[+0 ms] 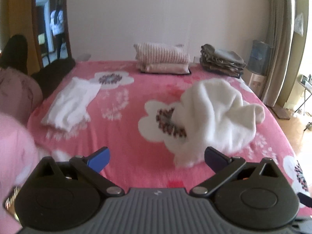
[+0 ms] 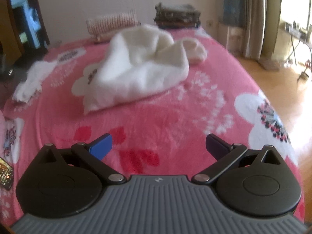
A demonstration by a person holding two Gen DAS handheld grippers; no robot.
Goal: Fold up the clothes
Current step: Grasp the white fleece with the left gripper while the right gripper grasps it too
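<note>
White fluffy crumpled garment (image 1: 212,115) lies heaped mid-bed on pink floral fleece blanket (image 1: 126,136), ahead of your tongs, touching neither. Your left gripper (image 1: 157,159): jaws spread wide, holding nothing. Your right gripper (image 2: 159,147): same, wide apart, empty, above blanket. Flat white folded cloth (image 1: 70,105) lies well apart at left. Striped pink folded pile (image 1: 162,58) and dark folded stack (image 1: 222,60) sit at far edge by wall.

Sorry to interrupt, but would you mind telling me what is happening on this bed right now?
A person is folding clothes with two handheld grippers. Both the left gripper and right gripper hover with jaws open and empty over the pink floral blanket. A crumpled white fleece garment lies unfolded ahead; a folded white garment rests farther left.
</note>
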